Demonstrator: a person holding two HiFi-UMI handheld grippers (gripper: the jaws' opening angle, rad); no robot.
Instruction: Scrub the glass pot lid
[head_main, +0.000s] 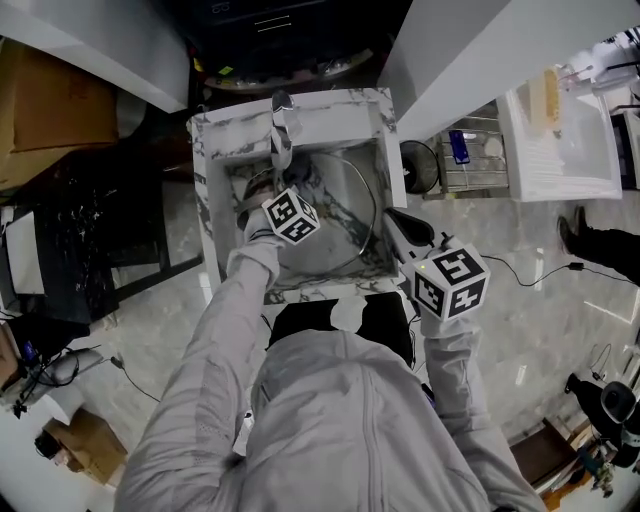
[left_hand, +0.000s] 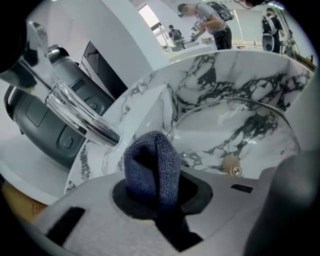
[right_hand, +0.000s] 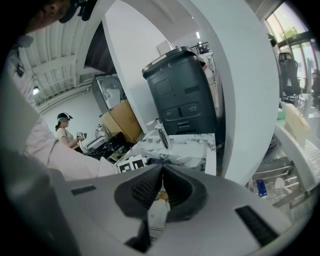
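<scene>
A glass pot lid (head_main: 372, 205) leans tilted inside the marble sink (head_main: 215, 150). In the left gripper view its metal rim arcs across the basin, with glass (left_hand: 240, 130) below it and a tan knob with a screw (left_hand: 231, 166). My left gripper (left_hand: 156, 187) is shut on a folded dark blue cloth (left_hand: 150, 160), low in the sink beside the lid (head_main: 278, 195). At the sink's right edge my right gripper (head_main: 408, 228) reaches the lid's rim. Its jaws (right_hand: 161, 192) are shut on something thin, pale and tan, apparently that lid.
A chrome faucet (head_main: 282, 125) (left_hand: 75, 107) overhangs the basin from the back. A dark bin (right_hand: 185, 90) stands behind the sink. A wire dish rack (head_main: 475, 155) and white counter (head_main: 560, 130) lie to the right. People stand farther off (right_hand: 67, 132).
</scene>
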